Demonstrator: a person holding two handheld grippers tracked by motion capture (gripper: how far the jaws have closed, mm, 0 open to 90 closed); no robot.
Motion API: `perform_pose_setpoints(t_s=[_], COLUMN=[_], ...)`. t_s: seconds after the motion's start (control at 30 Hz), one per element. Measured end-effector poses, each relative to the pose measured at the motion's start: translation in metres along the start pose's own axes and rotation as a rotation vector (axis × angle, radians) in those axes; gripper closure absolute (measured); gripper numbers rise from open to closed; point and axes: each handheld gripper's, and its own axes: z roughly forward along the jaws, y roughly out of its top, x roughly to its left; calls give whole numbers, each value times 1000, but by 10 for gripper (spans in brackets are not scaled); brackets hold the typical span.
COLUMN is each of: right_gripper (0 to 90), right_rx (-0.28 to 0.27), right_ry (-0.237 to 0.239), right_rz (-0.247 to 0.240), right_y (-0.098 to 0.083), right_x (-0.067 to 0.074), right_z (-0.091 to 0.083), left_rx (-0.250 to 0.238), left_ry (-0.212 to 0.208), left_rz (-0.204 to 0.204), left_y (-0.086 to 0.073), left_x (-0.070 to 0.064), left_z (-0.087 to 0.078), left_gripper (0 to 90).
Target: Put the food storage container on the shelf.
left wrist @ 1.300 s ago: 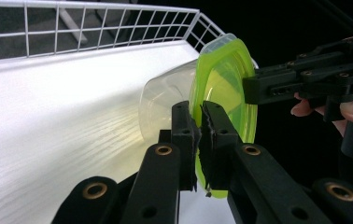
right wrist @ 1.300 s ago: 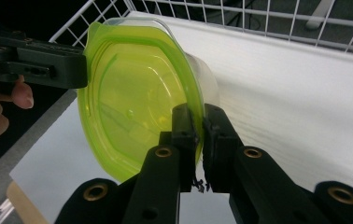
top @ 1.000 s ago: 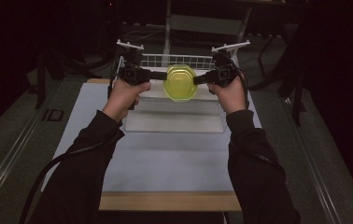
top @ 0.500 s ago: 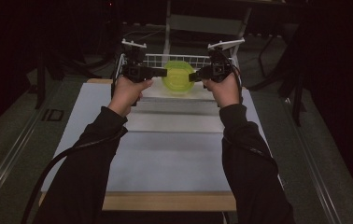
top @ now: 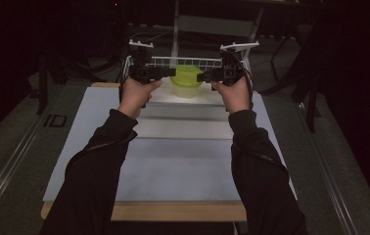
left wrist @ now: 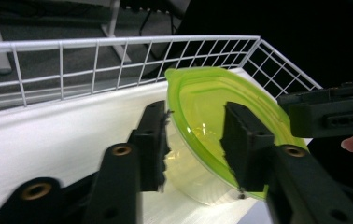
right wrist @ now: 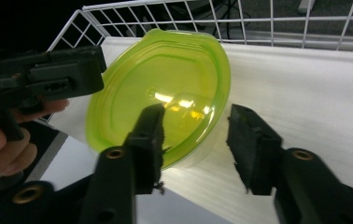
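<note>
A clear tub with a yellow-green lid (top: 186, 81) stands on the white floor of a wire basket (top: 183, 59) at the table's far end. My left gripper (top: 171, 72) reaches it from the left and my right gripper (top: 201, 76) from the right. In the left gripper view the left gripper (left wrist: 195, 140) straddles the tub's (left wrist: 202, 102) rim; its jaws have just been opening and the pads stand off it. The right gripper (right wrist: 198, 135) likewise straddles the tub's (right wrist: 165, 79) near rim, jaws just opened, not pressing. Each view also shows the other gripper across the tub.
The basket's white wire walls (left wrist: 118, 44) rise behind and beside the tub. A grey-white mat (top: 183, 161) covers the wooden table toward me. Dark stands and cables surround the table's far end.
Both hands and the tub have shifted slightly farther back, into the basket. The tub now rests on the basket floor with the jaws loosened around it.
</note>
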Motion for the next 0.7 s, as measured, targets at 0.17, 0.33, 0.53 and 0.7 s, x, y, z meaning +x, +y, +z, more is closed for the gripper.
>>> perform_pose_setpoints(t_s=[0.17, 0.33, 0.53, 0.7], right_gripper=[475, 396, 289, 228], right_rx=[-20, -27, -38, -50], right_ry=[-17, -23, -7, 27], right_rz=[-45, -100, -148, -169], right_y=[0, -4, -12, -22], right_x=[3, 10, 20, 23], right_z=[-10, -19, -30, -34], left_rx=[-40, -64, -49, -51], left_ry=[-28, -91, -148, -181], left_rz=[3, 17, 64, 81], left_y=[-1, -3, -14, -25], left_x=[-1, -11, -29, -38], left_z=[-15, -33, -49, -54], left_gripper=[552, 531, 508, 445])
